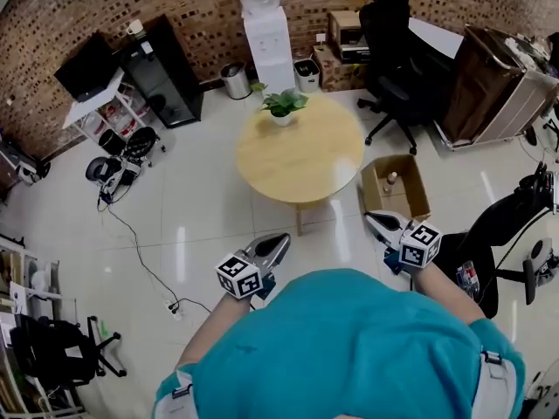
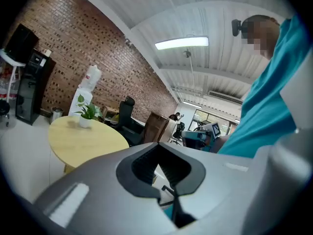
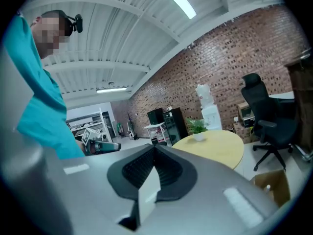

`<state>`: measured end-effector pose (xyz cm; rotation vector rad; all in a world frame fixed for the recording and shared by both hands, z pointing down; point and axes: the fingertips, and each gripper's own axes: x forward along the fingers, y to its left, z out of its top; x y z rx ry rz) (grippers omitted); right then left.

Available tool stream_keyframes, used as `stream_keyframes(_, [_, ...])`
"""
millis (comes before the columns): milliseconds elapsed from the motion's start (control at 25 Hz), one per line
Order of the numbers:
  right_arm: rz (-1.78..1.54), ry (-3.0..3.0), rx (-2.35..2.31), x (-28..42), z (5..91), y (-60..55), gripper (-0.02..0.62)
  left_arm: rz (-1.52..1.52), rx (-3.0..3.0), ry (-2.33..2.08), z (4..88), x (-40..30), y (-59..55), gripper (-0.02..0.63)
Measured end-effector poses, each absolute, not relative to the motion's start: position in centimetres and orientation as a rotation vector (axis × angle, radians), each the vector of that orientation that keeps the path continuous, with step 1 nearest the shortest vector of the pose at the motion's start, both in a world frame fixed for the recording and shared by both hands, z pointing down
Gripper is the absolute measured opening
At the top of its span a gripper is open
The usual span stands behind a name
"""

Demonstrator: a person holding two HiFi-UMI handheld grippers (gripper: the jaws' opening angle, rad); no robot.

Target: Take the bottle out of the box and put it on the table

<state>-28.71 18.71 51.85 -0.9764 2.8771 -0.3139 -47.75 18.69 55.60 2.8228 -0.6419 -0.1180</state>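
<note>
A small clear bottle stands inside an open cardboard box on the floor, just right of the round wooden table. A potted plant sits at the table's far edge. My left gripper is held near the person's body, short of the table, shut and empty. My right gripper is also shut and empty, a little short of the box's near edge. The right gripper view shows its jaws pressed together, with the box low at the right. In the left gripper view the jaws meet as well.
A water dispenser and a bin stand by the brick wall behind the table. A black office chair is beyond the box, another black chair at its right. A cable with a power strip lies on the floor at left.
</note>
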Motion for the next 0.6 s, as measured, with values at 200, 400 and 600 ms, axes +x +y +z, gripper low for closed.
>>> stream_keyframes(200, [-0.367,2.849,-1.094,-28.7,48.7,9.3,0.002,-0.036,2.826,-0.521,52.4,-47.5,8.1,-0.002])
stream_keyframes(400, [-0.426,2.791,-1.203,-21.2,48.4,4.5,0.002,0.022,2.83,-0.441,50.3,-40.3,2.5,-0.002])
stream_keyframes(600, [-0.382,2.751,-1.22,-9.1,48.4,-0.3,0.002,0.122,2.837,-0.414,49.3,-27.4,-2.8,-0.002])
